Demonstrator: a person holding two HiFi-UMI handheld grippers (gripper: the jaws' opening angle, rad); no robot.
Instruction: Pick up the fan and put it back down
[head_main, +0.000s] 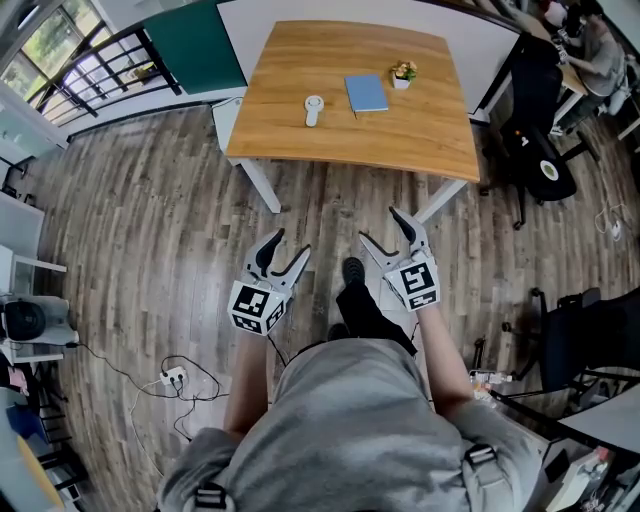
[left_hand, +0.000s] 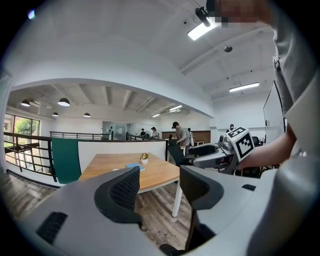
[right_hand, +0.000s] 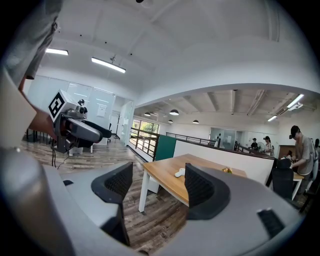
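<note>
The fan (head_main: 314, 109) is a small white hand-held one lying flat on the wooden table (head_main: 430, 130), left of centre; in the right gripper view the fan (right_hand: 179, 173) shows as a pale shape on the tabletop. I stand back from the table on the plank floor. My left gripper (head_main: 291, 243) and right gripper (head_main: 380, 225) are held out side by side in front of me, well short of the table's near edge. Both point towards the table, and both are open with nothing between the jaws (left_hand: 159, 187) (right_hand: 159, 185).
A blue book (head_main: 366, 93) and a small potted plant (head_main: 403, 74) lie right of the fan. Black office chairs (head_main: 535, 130) stand right of the table, a green panel (head_main: 195, 45) at its left. A power strip with cables (head_main: 175, 377) lies on the floor behind my left.
</note>
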